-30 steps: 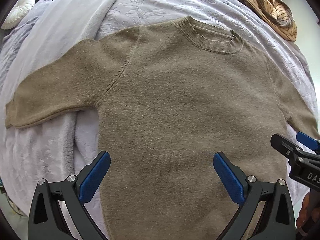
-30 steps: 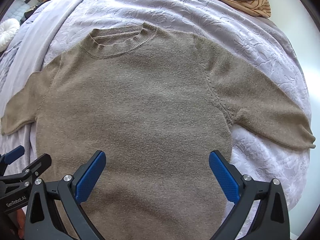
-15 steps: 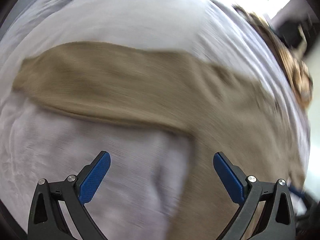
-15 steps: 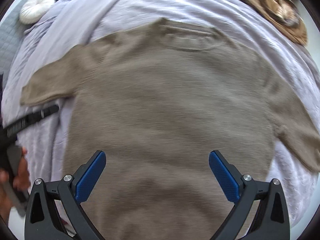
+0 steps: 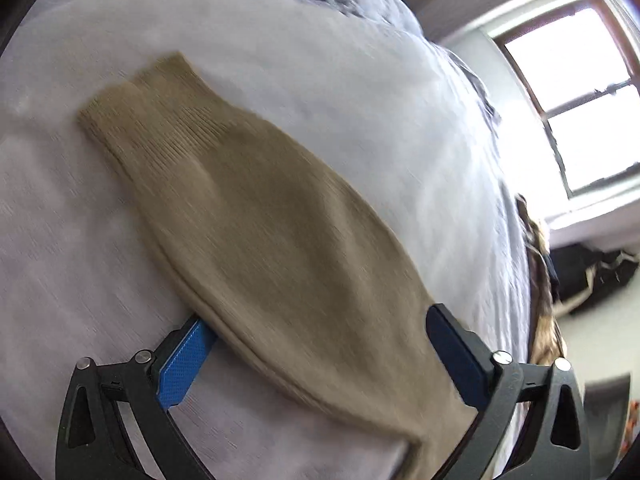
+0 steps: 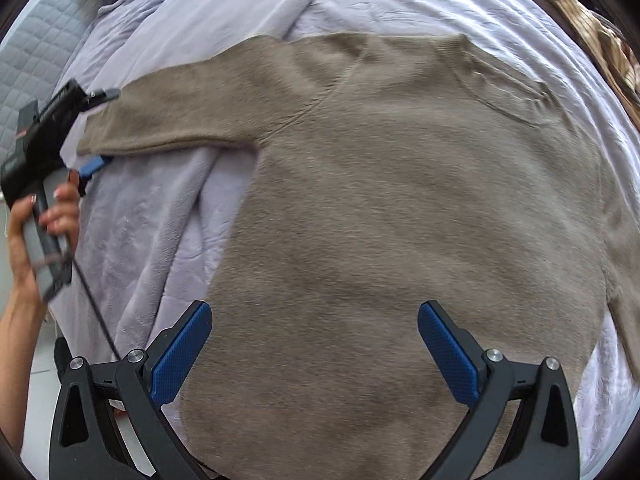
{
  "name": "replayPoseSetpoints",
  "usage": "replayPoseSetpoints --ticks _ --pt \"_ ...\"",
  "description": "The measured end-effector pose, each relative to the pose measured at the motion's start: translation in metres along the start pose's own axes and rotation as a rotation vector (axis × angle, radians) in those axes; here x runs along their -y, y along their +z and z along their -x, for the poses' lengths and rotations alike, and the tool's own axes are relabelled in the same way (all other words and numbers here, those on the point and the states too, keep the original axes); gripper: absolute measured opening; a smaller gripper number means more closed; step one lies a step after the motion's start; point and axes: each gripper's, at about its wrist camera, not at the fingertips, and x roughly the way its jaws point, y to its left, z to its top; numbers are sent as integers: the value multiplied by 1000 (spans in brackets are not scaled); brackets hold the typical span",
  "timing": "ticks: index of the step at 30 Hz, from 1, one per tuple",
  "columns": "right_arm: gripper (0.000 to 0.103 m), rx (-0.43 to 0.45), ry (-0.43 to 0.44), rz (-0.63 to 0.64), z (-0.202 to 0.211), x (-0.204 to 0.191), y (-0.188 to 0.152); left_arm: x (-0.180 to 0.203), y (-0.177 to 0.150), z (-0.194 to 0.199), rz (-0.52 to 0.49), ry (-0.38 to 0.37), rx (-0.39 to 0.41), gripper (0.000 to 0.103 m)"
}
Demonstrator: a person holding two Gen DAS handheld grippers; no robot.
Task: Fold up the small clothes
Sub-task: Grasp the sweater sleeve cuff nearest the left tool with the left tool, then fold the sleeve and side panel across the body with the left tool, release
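Though spread flat over the lilac bed point(image 6: 160, 220), neck away from the right wrist camera and hem toward it, not yet folded anywhere: tan sweater point(image 6: 400, 200), both sleeves thrown out sideways.

Over the lower body of it, right gripper point(image 6: 314, 310), fingers wide apart, holding nothing, apparently not touching the knit.

Out at the left sleeve point(image 5: 260, 208), left gripper point(image 5: 318, 320), held in the left hand point(image 6: 36, 220). Fingers spread here too, one on each side of the sleeve, not pinching. Near edge of the sleeve draped over the tip of the left-hand blue pad, so at or just on the fabric.

Seen from the left wrist: long axis of the sleeve running out between the fingers, from low right up to a ribbed end at upper left, roughly in line with the fingers rather than across them. Seen from the right wrist: those same fingers bracketing the outer end of the sleeve. Exactly how far along the sleeve, hard to settle; blurred.

Likely step in hand: taking the left sleeve to fold it in across the chest. Clearly the left side's job, being right on it, with the right well apart over the body. Worth closing across the sleeve's width, then carrying it toward the sweater's middle.
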Motion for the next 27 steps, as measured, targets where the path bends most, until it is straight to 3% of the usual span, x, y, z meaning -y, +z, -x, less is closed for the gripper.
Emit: replayPoseSetpoints --ticks 1,2,3,4,6,7,11,17,21,27 --pt "103 -1 3 5 0 -4 0 -5 3 -3 7 32 -1 69" --pt "103 -3 4 7 -1 -6 1 -8 5 -5 8 54 -8 57" --pt "103 -4 6 9 -2 -8 0 -11 6 -7 5 74 -10 33" --pt "103 -6 9 10 -2 -9 0 -12 5 -7 1 75 -6 17" --pt "103 -11 13 13 -4 -12 0 -16 6 -4 -14 40 10 14" --pt "103 -13 17 14 -5 -12 0 -14 4 -1 -32 20 20 6" --pt "103 2 33 8 -1 -10 -2 9 5 26 -142 -102 76 6" --pt "103 62 63 -34 15 8 -4 114 -17 42 -392 -237 73 6" --pt "103 108 68 -94 27 34 -8 191 -59 35 -577 -295 11 6" --pt "103 161 60 -253 44 99 -24 298 -163 -19 -785 -317 -176 6"
